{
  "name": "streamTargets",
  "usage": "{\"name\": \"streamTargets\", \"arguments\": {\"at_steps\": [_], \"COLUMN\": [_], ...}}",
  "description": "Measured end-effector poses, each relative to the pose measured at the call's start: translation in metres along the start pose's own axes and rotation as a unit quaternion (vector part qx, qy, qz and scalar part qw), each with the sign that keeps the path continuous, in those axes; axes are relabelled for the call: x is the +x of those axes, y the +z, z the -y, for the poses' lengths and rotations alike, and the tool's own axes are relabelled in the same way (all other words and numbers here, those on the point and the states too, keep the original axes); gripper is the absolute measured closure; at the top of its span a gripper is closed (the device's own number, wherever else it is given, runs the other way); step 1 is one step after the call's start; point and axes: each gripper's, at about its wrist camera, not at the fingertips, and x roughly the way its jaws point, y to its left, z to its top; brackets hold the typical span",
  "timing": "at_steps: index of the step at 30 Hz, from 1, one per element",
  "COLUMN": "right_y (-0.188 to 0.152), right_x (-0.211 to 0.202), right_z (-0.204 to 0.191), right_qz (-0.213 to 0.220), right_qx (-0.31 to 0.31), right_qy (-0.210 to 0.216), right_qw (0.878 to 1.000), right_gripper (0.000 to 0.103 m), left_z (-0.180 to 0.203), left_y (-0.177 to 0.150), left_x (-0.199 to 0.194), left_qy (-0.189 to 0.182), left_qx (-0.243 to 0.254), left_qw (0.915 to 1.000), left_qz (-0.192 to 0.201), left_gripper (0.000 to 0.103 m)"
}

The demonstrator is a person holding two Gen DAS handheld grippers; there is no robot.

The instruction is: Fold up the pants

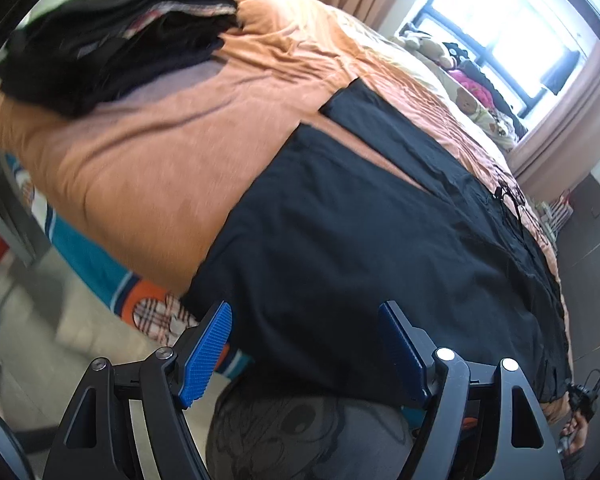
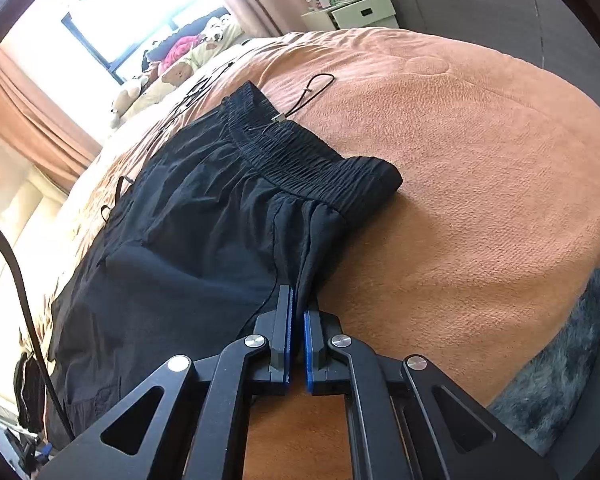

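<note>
Black pants [image 1: 360, 240] lie spread on a bed with an orange blanket [image 1: 160, 152]. In the left wrist view my left gripper [image 1: 304, 344] is open, its blue pads on either side of the pants' near edge at the bed's edge, gripping nothing. In the right wrist view the pants [image 2: 172, 248] show their elastic waistband [image 2: 300, 156] with a drawstring [image 2: 312, 92]. My right gripper [image 2: 297, 304] is shut on a pinch of the pants' fabric just below the waistband, at the side edge.
A stack of folded dark clothes [image 1: 112, 40] sits at the far corner of the bed. Plush toys [image 2: 172, 76] lie along the window side. A white nightstand [image 2: 356, 12] stands beyond the bed. A grey rug [image 2: 572, 368] lies on the floor.
</note>
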Motion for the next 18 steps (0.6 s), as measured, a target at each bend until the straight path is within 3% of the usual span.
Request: {"name": "streamTargets", "arguments": {"at_steps": [11, 18], "right_y": [0.005, 0.007], "right_x": [0.001, 0.005], "right_z": [-0.003, -0.008], "right_qz": [-0.015, -0.021], "right_qx": [-0.008, -0.020], "right_qy": [-0.016, -0.031], "right_qw": [1.000, 0.999], "right_gripper": [0.102, 0.102], "left_z": [-0.031, -0.038], "left_y": [-0.026, -0.021], "left_x": [0.014, 0.015], "left_qy": [-0.031, -0.066], "left_qx": [-0.055, -0.071], "left_qw": [0.9980, 0.9949], "left_qz": [-0.002, 0.029], "left_gripper": [0.025, 0.029]}}
